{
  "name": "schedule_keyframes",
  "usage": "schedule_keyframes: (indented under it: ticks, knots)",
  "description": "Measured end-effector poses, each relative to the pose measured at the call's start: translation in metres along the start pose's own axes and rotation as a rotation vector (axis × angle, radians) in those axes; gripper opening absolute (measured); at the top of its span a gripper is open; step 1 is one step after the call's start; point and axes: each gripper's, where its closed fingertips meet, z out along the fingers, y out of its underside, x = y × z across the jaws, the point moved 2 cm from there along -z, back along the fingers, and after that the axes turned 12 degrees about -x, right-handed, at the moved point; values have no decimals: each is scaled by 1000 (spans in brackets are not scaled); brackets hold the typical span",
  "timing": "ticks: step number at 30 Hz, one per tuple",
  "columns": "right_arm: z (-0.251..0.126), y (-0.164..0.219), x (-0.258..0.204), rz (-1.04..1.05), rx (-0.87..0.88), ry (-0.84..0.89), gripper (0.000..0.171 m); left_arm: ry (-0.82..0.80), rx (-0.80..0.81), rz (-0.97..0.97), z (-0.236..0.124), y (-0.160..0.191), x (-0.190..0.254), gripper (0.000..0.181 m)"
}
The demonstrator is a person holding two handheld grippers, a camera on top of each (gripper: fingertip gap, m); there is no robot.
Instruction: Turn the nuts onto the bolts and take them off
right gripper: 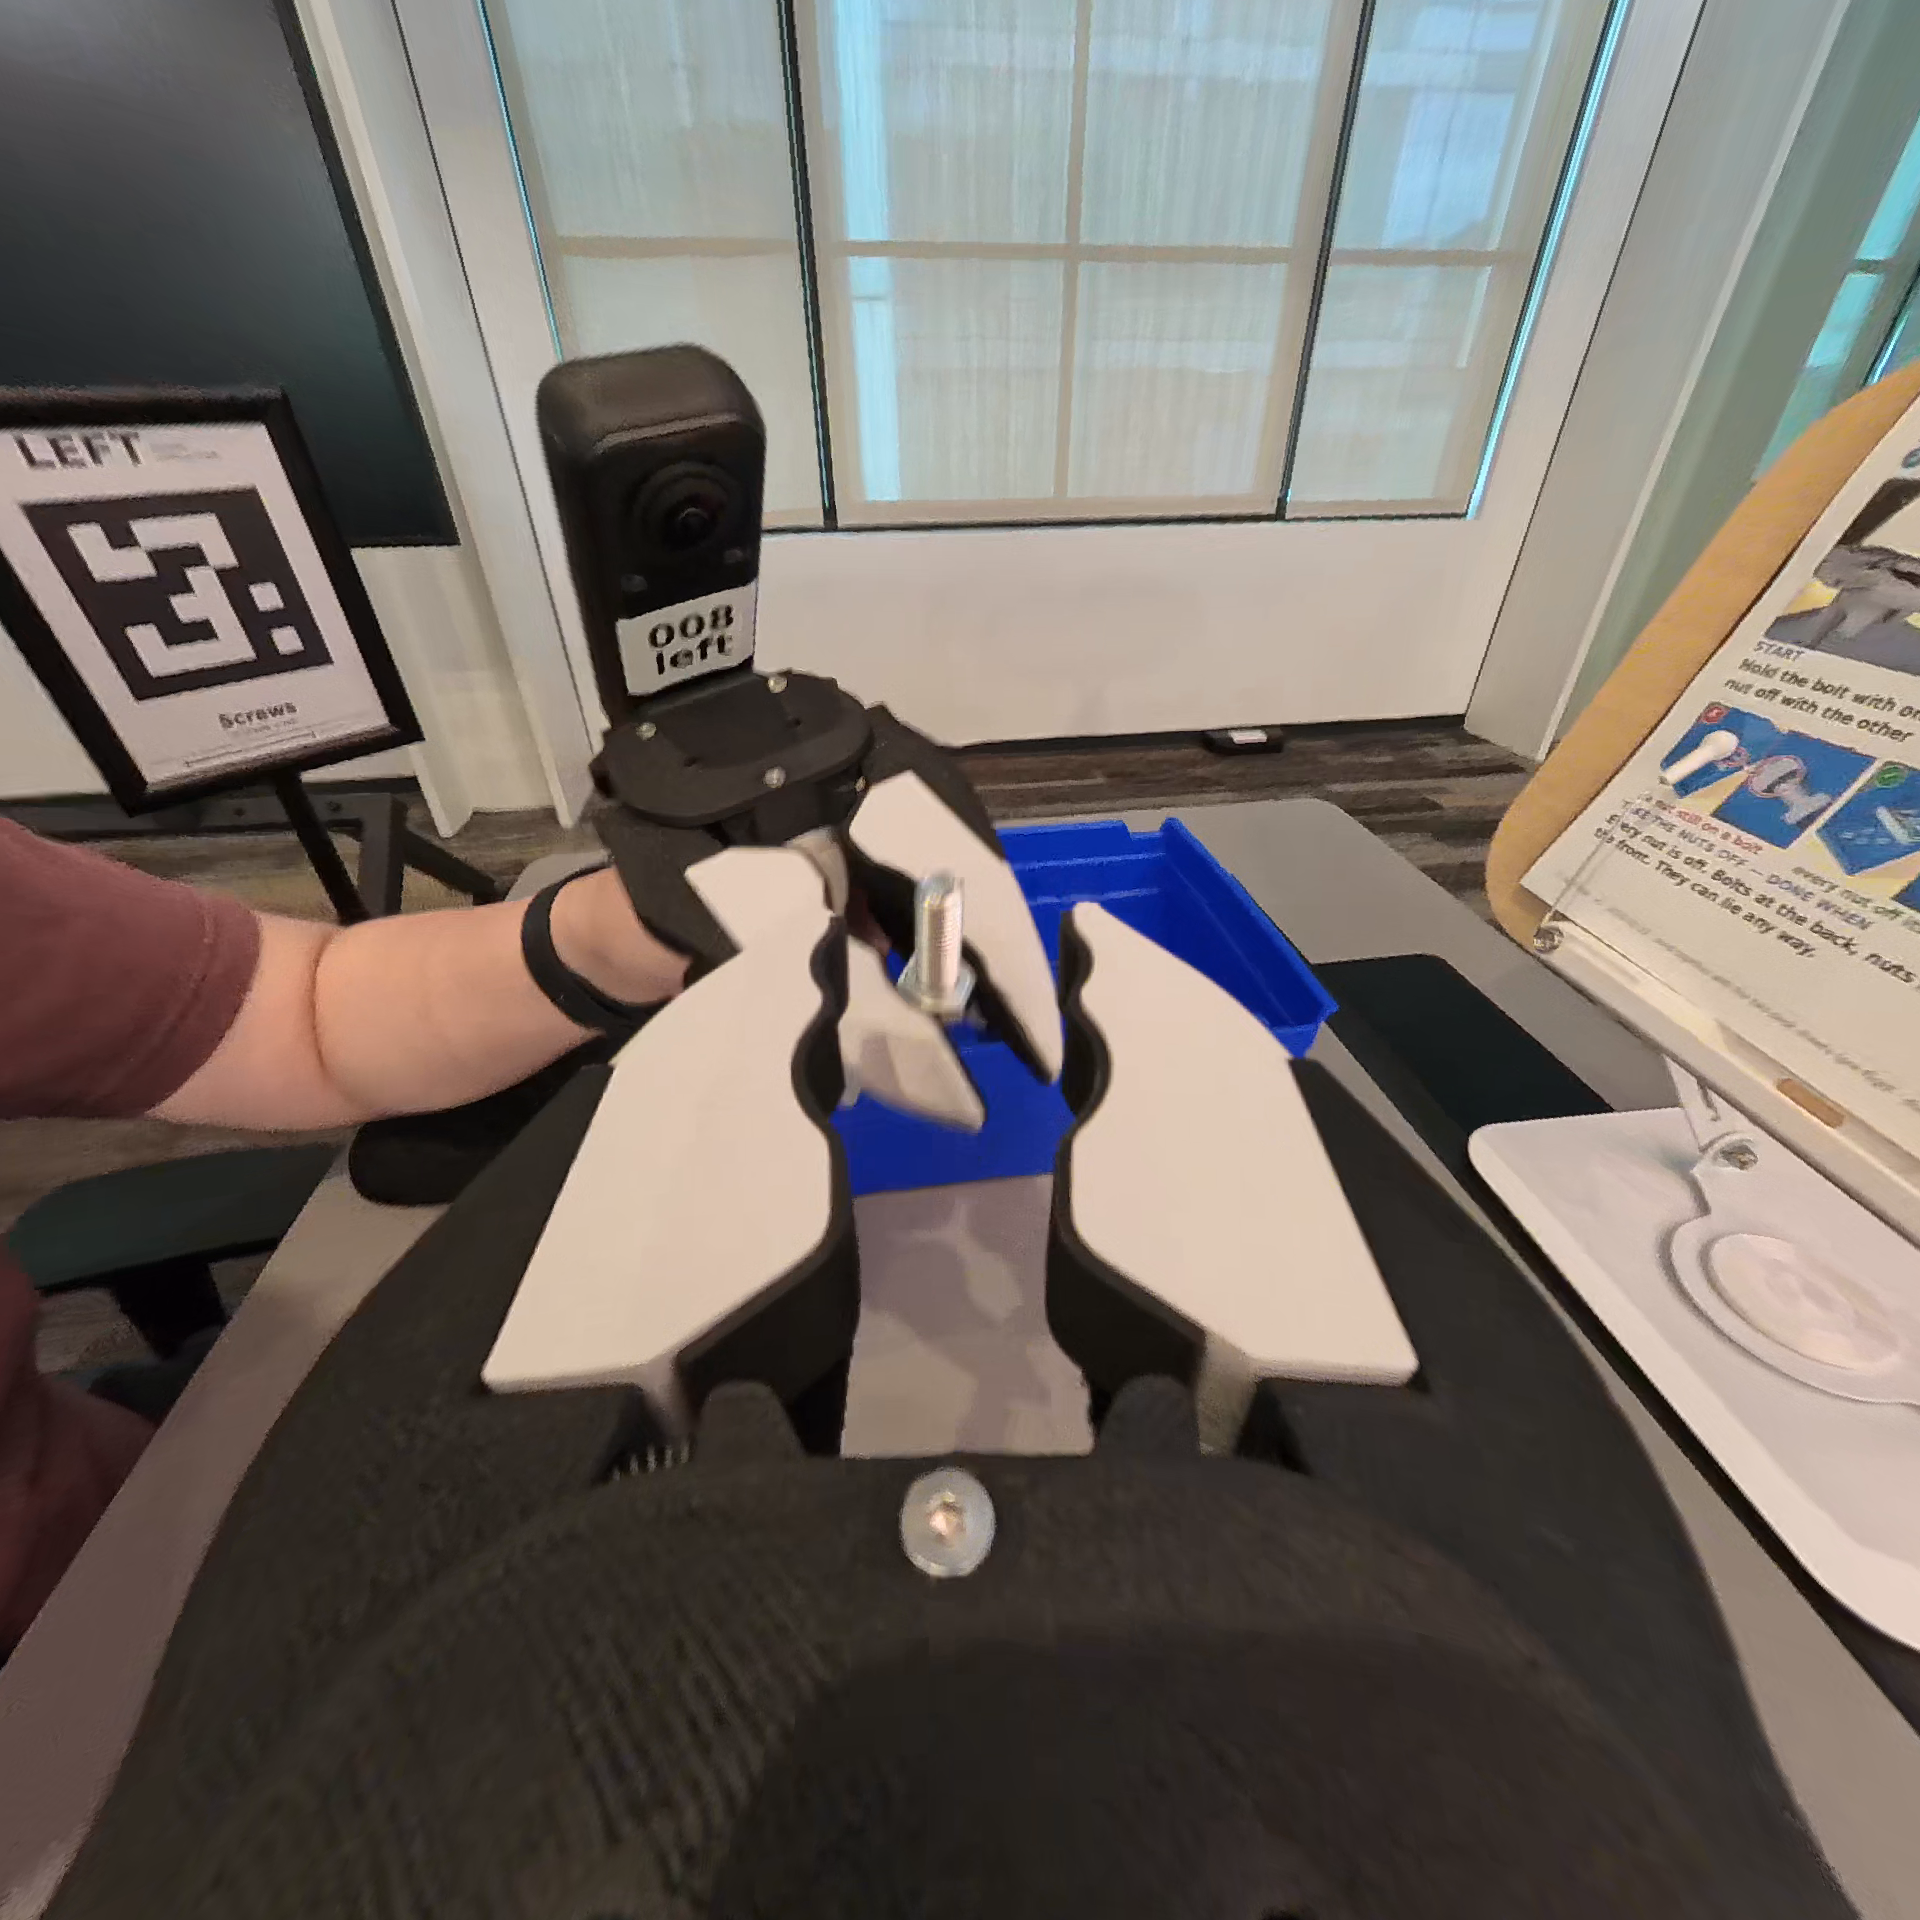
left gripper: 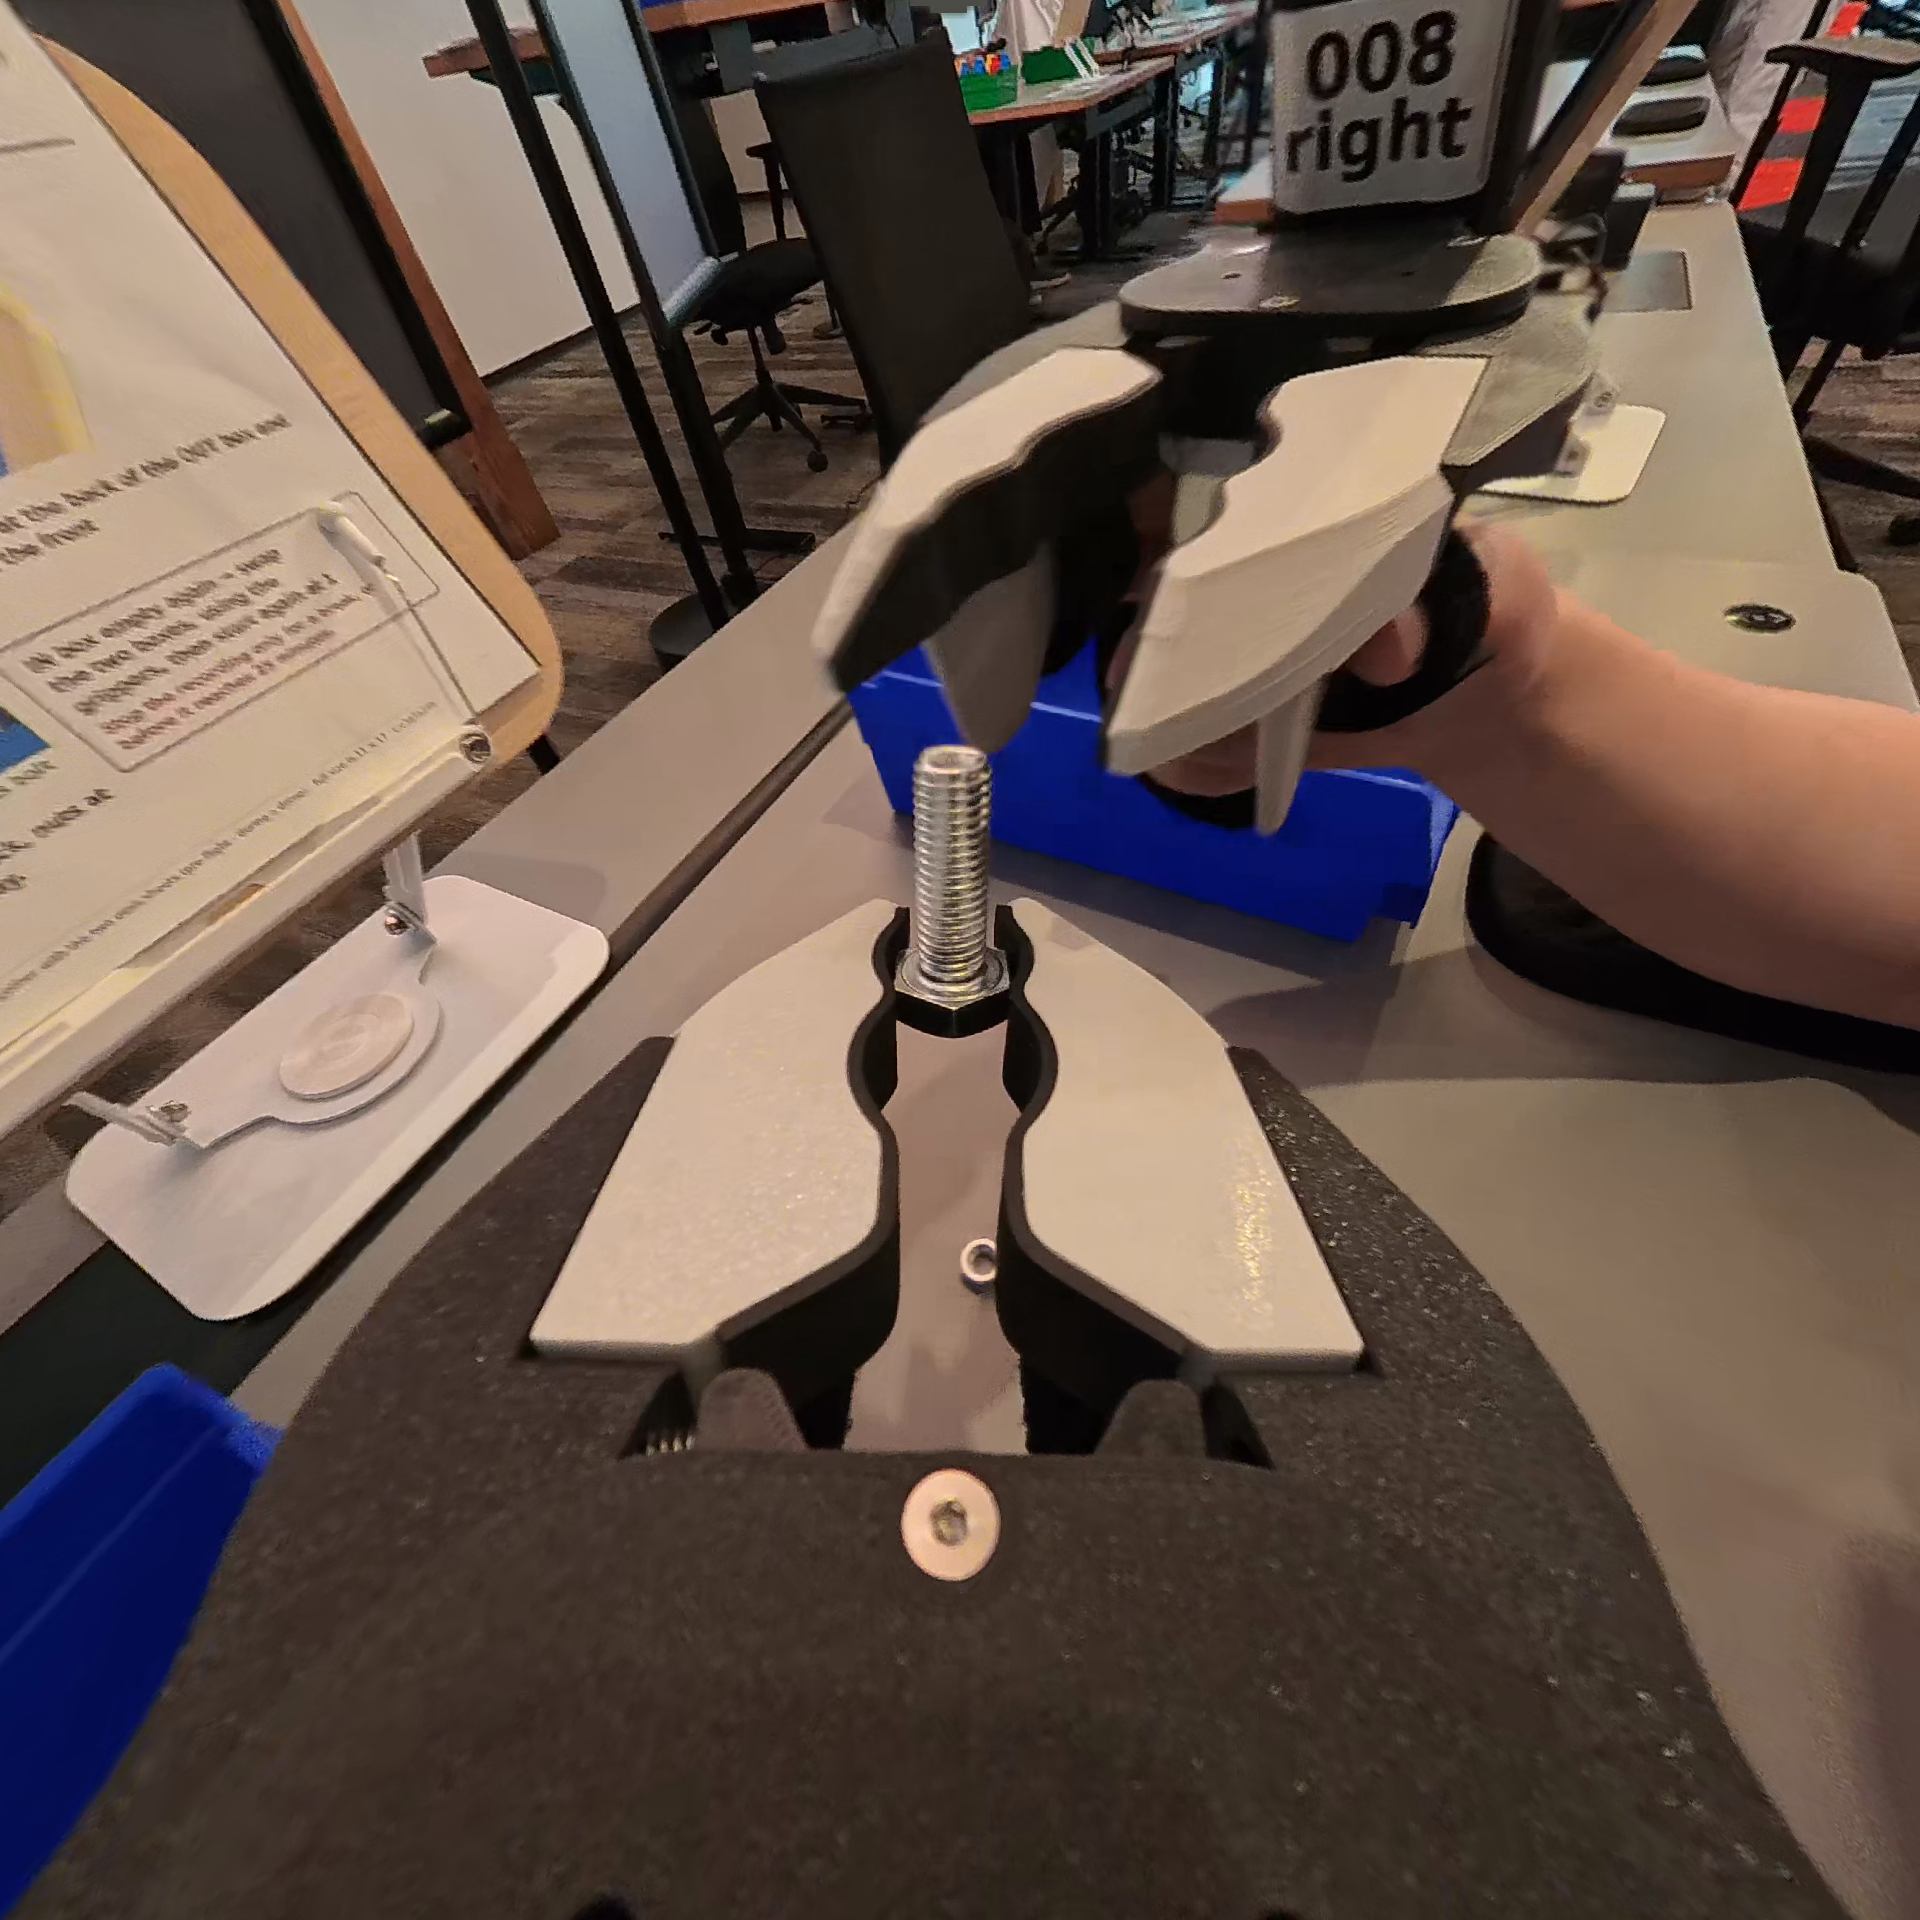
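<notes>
Grey table (left gripper: 1455,1299), upright, seemingly nutless bolt (left gripper: 951,862)

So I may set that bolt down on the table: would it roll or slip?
The bolt looks like solid, stiff metal, probably heavy for its size. Its round threaded shank might roll, though the hex head should stop it. The threads probably give the left gripper decent purchase; the shiny plating could be slippery.

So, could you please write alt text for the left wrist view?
The left gripper clamps the head of an upright silver bolt, thread bare. The right gripper, held in a hand, hovers open just beyond it, above a blue bin.
</notes>
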Motion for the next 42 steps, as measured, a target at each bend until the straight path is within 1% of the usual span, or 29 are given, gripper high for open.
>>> schedule_keyframes:
  ticks: [2,3,5,7,8,9,11,13,16,21,25,28,32,34,37,42]
  knots:
    - [-8,4,-1,-10,-90,-6,36,-51,6,-9,-10,-3,-12,15]
    - [-11,13,-2,-16,-181,-10,36,-80,11,-17,-18,-6,-21,15]
    - [-13,48,-3,-67,-432,-15,35,-124,19,-36,-38,-14,-41,15]
    - [-8,90,4,-154,-686,48,36,-213,37,-42,-62,-24,-64,15]
    - [-3,109,7,-169,-793,63,33,-243,36,-52,-73,-27,-73,15]
    - [4,126,6,-167,-881,51,32,-268,49,-61,-83,-29,-79,15]
    - [22,152,0,-170,-982,-1,26,-293,76,-81,-99,-29,-87,15]
    - [36,171,-1,-223,-1045,-14,26,-296,96,-86,-108,-25,-90,15]
    - [50,188,5,-331,-1092,11,23,-294,72,-91,-117,-12,-97,15]
    - [56,206,20,-444,-1214,2,23,-250,98,-111,-128,-5,-100,15]
    - [63,205,22,-461,-1285,-65,29,-228,94,-111,-133,-3,-100,14]
    - [67,211,23,-466,-1369,-127,29,-188,106,-112,-132,-5,-97,14]
    - [68,222,26,-467,-1443,-162,26,-171,99,-104,-130,-3,-95,14]
    - [69,224,28,-463,-1469,-165,22,-165,95,-102,-131,-2,-94,14]
    - [69,225,28,-446,-1498,-166,21,-152,98,-99,-132,-4,-93,14]
    - [67,226,27,-394,-1499,-168,19,-138,84,-94,-127,-2,-91,14]
